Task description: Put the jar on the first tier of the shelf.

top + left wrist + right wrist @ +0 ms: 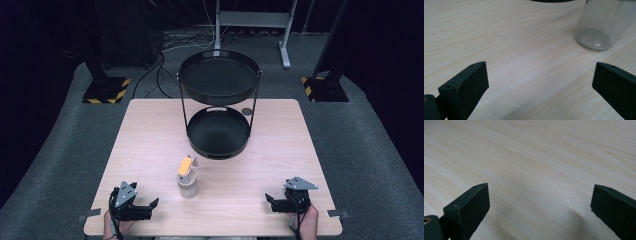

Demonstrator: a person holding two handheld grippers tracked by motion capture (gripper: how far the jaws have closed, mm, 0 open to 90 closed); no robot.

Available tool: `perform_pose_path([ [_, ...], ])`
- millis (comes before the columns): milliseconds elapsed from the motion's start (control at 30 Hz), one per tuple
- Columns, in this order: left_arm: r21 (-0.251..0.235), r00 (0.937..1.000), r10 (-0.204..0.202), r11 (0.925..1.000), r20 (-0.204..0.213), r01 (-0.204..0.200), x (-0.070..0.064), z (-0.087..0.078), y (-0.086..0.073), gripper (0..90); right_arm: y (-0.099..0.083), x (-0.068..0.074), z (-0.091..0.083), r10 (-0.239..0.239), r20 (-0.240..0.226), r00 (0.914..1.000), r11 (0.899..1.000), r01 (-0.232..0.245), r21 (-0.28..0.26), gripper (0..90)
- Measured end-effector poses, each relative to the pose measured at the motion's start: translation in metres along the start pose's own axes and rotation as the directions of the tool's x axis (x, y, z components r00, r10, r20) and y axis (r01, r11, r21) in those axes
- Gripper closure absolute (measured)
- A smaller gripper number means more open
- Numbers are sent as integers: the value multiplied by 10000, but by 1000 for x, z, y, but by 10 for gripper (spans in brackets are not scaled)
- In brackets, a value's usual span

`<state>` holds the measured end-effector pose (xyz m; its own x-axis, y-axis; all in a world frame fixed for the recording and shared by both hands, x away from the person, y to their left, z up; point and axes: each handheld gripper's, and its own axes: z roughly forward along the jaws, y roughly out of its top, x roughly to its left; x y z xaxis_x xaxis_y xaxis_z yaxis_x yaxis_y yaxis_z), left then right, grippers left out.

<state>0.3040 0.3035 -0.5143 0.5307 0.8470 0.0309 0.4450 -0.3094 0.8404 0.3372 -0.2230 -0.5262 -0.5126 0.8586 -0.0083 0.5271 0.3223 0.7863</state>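
A clear bottle [188, 179] with an orange and white spray cap stands upright near the table's front middle. Its clear base [599, 30] appears at the upper right of the left gripper view. My left gripper [151, 206] rests low at the front left, open, its jaws pointing right toward the bottle with bare wood between them [540, 82]. At the front right my right gripper [269, 198] is open too, over bare wood [540, 202], pointing left. A black two-tier round tray stand [218, 100] stands at the back middle of the table.
The light wooden table [150, 135] has its front edge just under both hands. A small dark round disc [246, 112] lies by the stand's right leg. Beyond the table are grey carpet, cables and black-and-yellow striped stand feet [106, 91].
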Motion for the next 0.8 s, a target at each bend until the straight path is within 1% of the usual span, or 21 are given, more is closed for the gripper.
perform_pose_path([
  [67,-16,10000,-1,10000,65,1,-1,0,0,0,0,0,0,15,29,10000,10000,-15,-29,18],
  [100,-4,9998,30,10000,192,-30,-3,1,2,0,0,0,0,37,49,10000,10000,-37,-35,18],
  [167,-14,9997,77,10000,232,-76,-5,2,3,0,0,0,0,55,69,10000,10000,-55,-50,18],
  [267,21,9990,281,9996,347,-282,-11,6,7,0,0,0,-1,72,115,9999,10000,-71,-68,18],
  [500,-63,9971,472,9989,595,-469,-22,11,14,1,0,0,-1,57,107,9999,10000,-56,-69,18],
  [600,-105,9968,472,9989,639,-466,-24,12,16,1,0,0,-1,72,109,9999,9999,-71,-77,18],
  [633,-129,9966,468,9989,676,-460,-27,13,19,2,0,0,-1,57,103,9999,9999,-56,-84,18],
  [733,-73,9974,392,9992,605,-388,-30,15,20,9,0,0,-1,69,108,9999,9999,-68,-92,18],
  [800,-105,9966,272,9996,778,-264,-32,17,22,9,0,0,-1,66,97,9999,9999,-65,-91,18],
])
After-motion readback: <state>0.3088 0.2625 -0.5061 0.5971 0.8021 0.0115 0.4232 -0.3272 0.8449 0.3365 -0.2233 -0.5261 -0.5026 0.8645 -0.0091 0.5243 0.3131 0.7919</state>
